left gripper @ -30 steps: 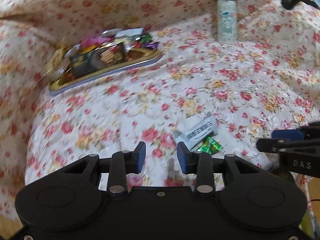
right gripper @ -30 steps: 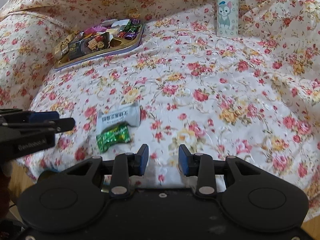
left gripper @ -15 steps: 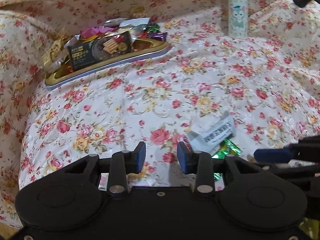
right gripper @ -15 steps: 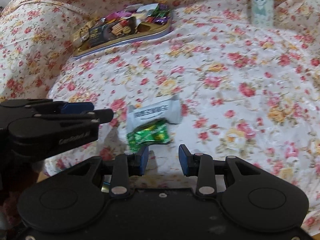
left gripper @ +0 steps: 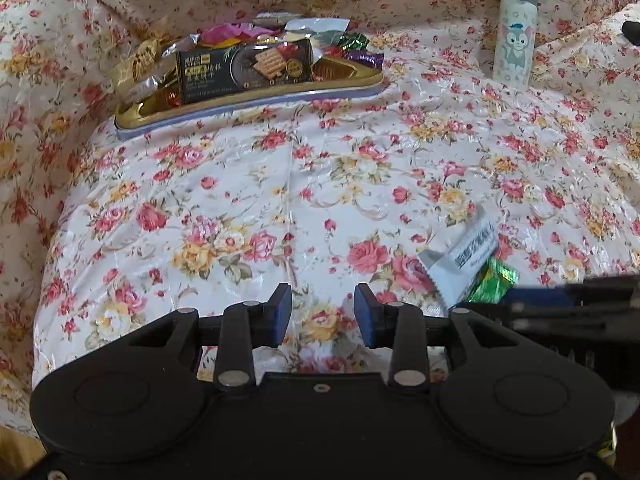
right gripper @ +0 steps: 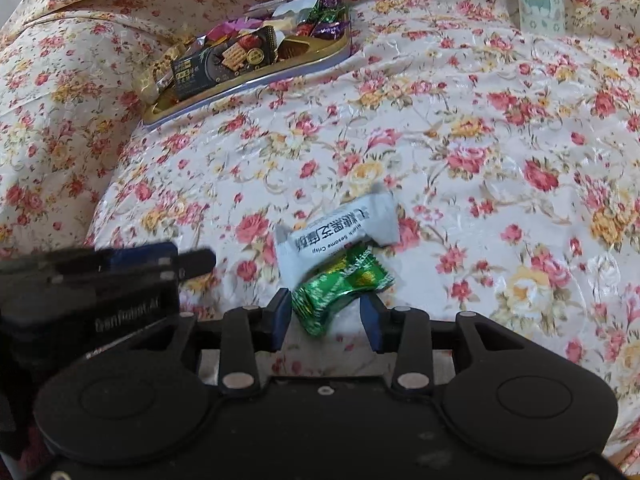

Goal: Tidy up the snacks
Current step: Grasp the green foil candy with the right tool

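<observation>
A tray (right gripper: 280, 74) of snacks lies at the far left of the cloth-covered surface (right gripper: 460, 128), a bottle (left gripper: 514, 36) far right. Two wrapped snacks touch near the front: the candy (right gripper: 344, 284) lies nearer than the sesame crisp packet (right gripper: 340, 232).

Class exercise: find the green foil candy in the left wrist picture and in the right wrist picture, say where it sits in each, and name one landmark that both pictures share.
Left wrist view: green foil candy at lower right, half hidden under the white sesame crisp packet.
Right wrist view: low centre, its near end between the right gripper jaws.
Shared landmark: the gold snack tray, upper left in both.
</observation>
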The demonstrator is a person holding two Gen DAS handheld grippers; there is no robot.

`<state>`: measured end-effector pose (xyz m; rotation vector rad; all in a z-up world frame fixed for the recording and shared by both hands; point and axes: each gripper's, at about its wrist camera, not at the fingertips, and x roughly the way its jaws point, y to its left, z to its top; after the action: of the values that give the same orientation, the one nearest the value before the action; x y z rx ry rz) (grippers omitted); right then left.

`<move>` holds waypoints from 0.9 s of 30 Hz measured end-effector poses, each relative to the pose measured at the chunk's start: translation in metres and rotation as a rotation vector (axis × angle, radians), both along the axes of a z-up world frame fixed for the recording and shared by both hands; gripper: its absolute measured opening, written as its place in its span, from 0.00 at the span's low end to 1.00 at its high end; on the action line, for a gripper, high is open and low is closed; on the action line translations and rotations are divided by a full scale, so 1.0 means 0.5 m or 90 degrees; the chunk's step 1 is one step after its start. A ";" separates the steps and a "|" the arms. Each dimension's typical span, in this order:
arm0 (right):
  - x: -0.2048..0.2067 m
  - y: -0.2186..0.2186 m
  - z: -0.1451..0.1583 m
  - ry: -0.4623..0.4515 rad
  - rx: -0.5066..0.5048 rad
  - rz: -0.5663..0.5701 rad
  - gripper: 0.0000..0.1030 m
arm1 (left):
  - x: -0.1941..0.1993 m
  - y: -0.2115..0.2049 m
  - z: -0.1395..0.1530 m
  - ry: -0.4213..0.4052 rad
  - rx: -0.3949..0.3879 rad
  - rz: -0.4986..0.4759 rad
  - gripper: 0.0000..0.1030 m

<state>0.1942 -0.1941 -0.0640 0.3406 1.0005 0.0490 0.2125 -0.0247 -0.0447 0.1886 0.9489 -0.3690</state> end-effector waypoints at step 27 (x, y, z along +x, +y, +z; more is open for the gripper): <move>0.014 -0.110 -0.004 -0.073 -0.188 -0.023 0.37 | -0.001 -0.052 0.024 -0.009 -0.005 -0.042 0.44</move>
<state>0.2012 -0.2489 -0.0659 0.0847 0.8730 -0.1098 0.2122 -0.0507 -0.0329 0.2159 0.9288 -0.4314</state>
